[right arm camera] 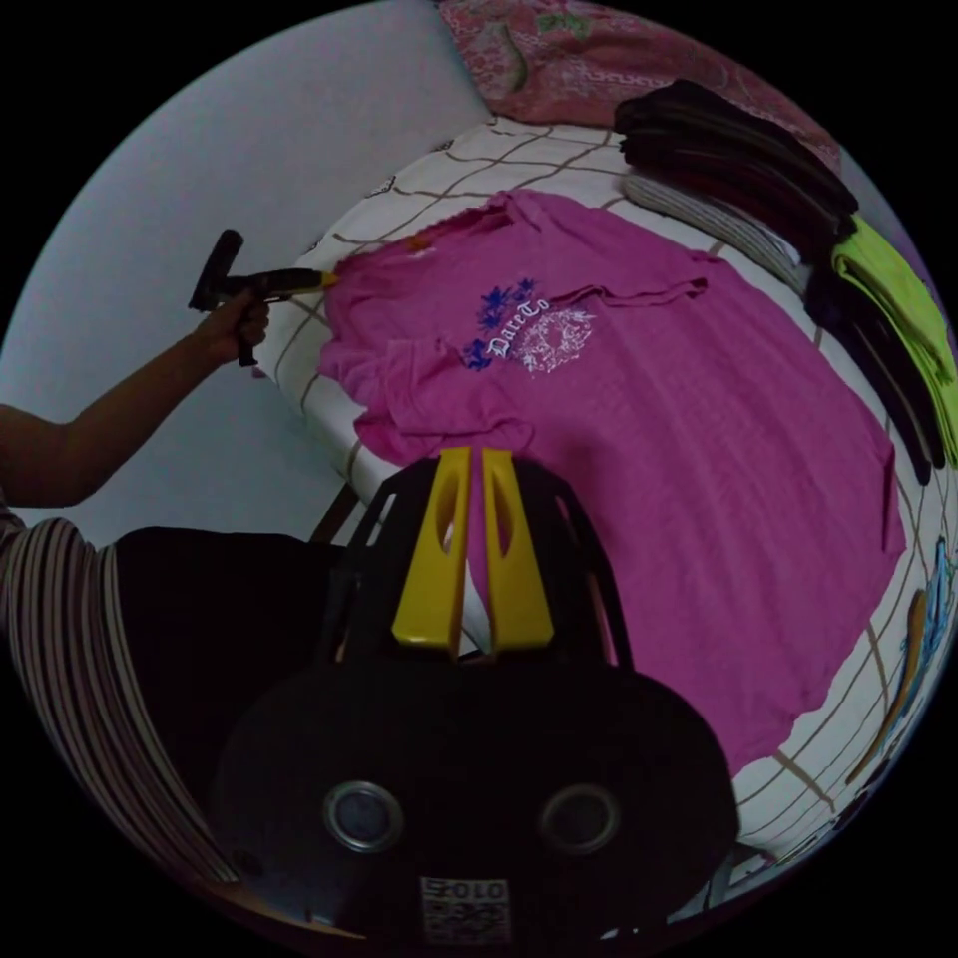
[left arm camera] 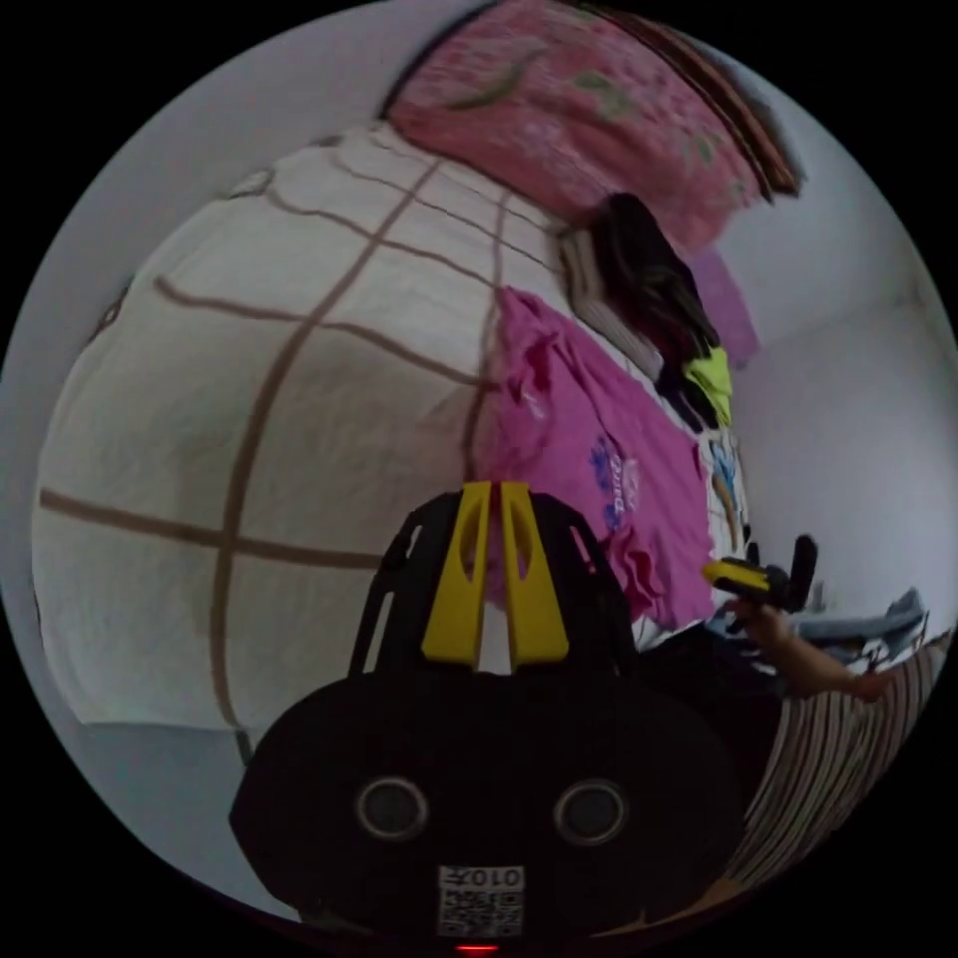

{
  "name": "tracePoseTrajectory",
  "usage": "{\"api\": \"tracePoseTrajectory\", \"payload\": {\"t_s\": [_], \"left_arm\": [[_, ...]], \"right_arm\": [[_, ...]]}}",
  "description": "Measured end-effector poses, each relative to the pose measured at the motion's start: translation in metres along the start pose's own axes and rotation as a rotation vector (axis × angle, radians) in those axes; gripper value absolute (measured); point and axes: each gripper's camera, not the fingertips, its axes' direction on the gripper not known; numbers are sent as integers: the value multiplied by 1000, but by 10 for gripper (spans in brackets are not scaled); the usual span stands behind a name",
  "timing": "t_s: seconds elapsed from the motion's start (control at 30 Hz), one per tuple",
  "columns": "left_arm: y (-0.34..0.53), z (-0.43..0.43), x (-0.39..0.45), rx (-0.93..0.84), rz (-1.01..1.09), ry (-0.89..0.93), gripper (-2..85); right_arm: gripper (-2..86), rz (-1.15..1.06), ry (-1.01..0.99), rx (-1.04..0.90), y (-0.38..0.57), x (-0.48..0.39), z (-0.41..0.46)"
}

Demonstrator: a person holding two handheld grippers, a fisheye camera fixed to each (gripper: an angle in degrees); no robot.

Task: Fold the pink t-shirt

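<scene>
Right gripper, jaws near-together at the pink t-shirt hem; left gripper, grip unclear, at the far shoulder by the bed edge.

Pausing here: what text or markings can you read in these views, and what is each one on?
"DareTo": white lettering on the chest of the pink t-shirt.
White ornamental print beside it: too blurred to read.
Code sticker on the right hand-held gripper: too small to read.
</scene>
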Motion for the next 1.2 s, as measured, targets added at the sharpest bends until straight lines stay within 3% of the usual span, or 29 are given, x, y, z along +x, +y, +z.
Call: {"api": "tracePoseTrajectory", "payload": {"t_s": [0.23, 0.53, 0.77, 0.97, 1.2], "left_arm": [[14, 35, -48, -106, -161, -2, 1], [22, -14, -43, 115, -210, -50, 13], [-49, -1, 36, 27, 124, -232, 51], [-134, 36, 76, 8, 196, -231, 65], [-218, 77, 97, -112, 311, -292, 69]], "right_arm": [[48, -46, 34, 8, -16, 1, -20], [61, 0, 20, 37, -38, 12, -42], [66, -36, 52, 51, -66, 7, -51], [73, -33, 121, 71, -102, 8, -61], [80, -94, 396, 100, -154, 25, -82]]}}
